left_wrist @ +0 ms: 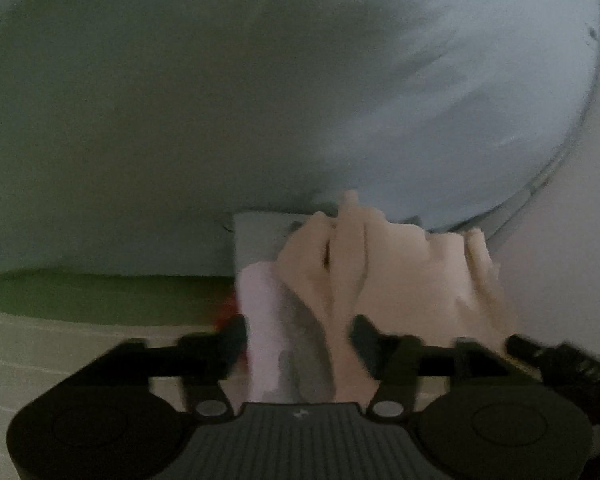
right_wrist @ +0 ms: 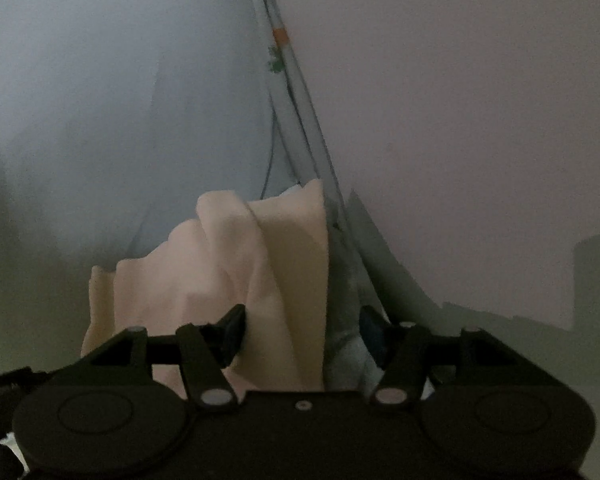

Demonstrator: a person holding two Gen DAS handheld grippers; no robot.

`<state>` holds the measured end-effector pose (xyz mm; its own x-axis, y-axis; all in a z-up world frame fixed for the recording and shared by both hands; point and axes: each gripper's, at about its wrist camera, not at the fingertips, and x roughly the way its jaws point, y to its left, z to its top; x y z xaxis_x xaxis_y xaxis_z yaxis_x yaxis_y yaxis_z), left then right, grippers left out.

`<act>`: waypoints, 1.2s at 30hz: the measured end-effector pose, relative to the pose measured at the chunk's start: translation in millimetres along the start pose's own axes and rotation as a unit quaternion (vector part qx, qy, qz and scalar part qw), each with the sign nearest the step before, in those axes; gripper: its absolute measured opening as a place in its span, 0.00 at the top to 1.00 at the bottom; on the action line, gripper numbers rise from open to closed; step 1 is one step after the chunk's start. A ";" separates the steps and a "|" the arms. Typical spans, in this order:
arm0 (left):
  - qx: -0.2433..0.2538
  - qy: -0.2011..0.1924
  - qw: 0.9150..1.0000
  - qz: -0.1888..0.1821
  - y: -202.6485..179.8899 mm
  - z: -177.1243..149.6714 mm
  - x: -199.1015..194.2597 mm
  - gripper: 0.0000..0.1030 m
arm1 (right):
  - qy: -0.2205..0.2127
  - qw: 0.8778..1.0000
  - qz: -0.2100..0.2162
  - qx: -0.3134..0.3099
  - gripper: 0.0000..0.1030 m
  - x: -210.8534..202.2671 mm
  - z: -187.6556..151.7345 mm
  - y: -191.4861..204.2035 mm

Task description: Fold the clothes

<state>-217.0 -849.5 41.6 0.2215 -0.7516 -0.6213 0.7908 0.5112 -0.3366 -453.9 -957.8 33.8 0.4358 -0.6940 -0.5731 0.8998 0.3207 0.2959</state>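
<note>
Holding both grippers tilted downward over the bunched cream garment (left_wrist: 400,272).

Your left gripper (left_wrist: 298,340) has its jaws spread apart, with a white and grey fold (left_wrist: 278,332) and the cream cloth lying loose between the fingers; the pads do not press on it. Your right gripper (right_wrist: 302,328) is likewise spread, cream fabric draped between its fingers and touching the left finger (right_wrist: 230,332). The garment lies crumpled just ahead of both tools, against a pale blue sheet (left_wrist: 420,80) and a plain wall (right_wrist: 460,120).

One cream garment (left_wrist: 400,272), one white-and-grey cloth (left_wrist: 272,320) and two black claws: left claw (left_wrist: 298,344), right claw (right_wrist: 302,334).
</note>
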 end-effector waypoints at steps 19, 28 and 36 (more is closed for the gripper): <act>0.112 0.012 0.993 -0.018 4.3 -116.7 -170.0 0.05 | -0.027 0.995 -0.039 -0.089 0.02 -184.3 -94.8 30.0; 0.151 0.013 0.988 -0.010 6.6 -160.0 -217.2 0.01 | -0.003 0.995 -0.044 -0.086 0.01 -227.7 -154.5 32.4; 0.186 0.010 0.983 0.002 1.9 -178.0 -228.1 0.00 | 0.026 0.996 -0.042 -0.075 0.02 -249.6 -197.0 26.0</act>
<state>-367.6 -602.8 56.7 0.2160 -0.7396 -0.6374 0.9445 0.3237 -0.0555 -535.0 -649.3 34.0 0.3566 -0.6895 -0.6304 0.9242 0.3593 0.1298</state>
